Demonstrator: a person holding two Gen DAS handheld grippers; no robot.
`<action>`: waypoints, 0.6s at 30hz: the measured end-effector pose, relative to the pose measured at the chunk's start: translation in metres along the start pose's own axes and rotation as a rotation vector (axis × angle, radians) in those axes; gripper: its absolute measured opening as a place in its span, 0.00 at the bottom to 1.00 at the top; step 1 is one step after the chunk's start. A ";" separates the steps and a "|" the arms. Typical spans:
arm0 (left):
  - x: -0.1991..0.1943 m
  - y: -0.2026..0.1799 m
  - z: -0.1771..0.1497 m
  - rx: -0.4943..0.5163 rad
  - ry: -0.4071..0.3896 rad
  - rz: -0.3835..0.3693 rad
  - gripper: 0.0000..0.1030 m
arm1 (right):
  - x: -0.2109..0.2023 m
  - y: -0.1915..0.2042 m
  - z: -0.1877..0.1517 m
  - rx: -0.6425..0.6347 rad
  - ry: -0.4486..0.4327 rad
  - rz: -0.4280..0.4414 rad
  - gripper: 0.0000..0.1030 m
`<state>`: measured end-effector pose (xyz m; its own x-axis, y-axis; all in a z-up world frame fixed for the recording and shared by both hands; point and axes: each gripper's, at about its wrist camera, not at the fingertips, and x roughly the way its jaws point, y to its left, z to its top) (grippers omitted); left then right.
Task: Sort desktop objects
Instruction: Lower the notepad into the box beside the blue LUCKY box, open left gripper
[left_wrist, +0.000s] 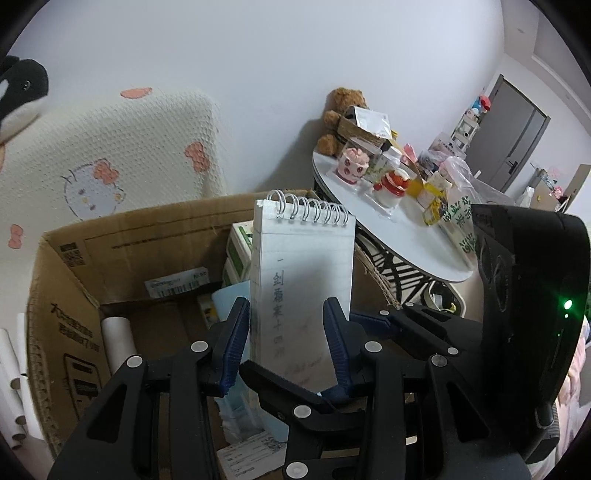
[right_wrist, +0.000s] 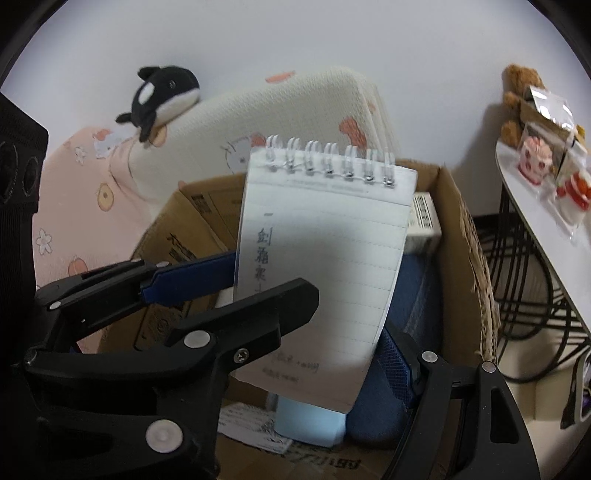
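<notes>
Above open cardboard box (left_wrist: 74, 295), spiral notepad (left_wrist: 303, 280) stands upright, rings on top. Left gripper (left_wrist: 288, 321) clamps notepad's lower part by both side edges, blue pads (left_wrist: 232, 343) pressed against it. Right gripper (right_wrist: 306, 310) reaches in beside it; one finger lies across page front, other blue finger (right_wrist: 397, 363) at page's lower right edge; whether it pinches, cannot tell. Box holds cartons, paper roll (left_wrist: 118, 339). Round white table (left_wrist: 388, 236) with toys to right.
</notes>
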<state>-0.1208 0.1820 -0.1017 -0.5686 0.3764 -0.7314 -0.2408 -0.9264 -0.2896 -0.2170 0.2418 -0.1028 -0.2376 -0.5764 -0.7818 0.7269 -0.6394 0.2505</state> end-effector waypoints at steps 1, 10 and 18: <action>0.003 -0.001 0.000 -0.001 0.008 -0.001 0.42 | 0.002 -0.002 0.001 0.002 0.017 -0.002 0.74; 0.027 0.000 0.003 -0.062 0.071 -0.028 0.42 | 0.005 -0.014 0.007 -0.014 0.101 -0.061 0.73; 0.049 0.008 -0.002 -0.138 0.156 -0.071 0.38 | 0.008 -0.024 0.005 -0.025 0.150 -0.079 0.74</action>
<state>-0.1496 0.1934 -0.1411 -0.4228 0.4444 -0.7897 -0.1597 -0.8944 -0.4178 -0.2399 0.2499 -0.1123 -0.1973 -0.4416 -0.8753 0.7261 -0.6657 0.1721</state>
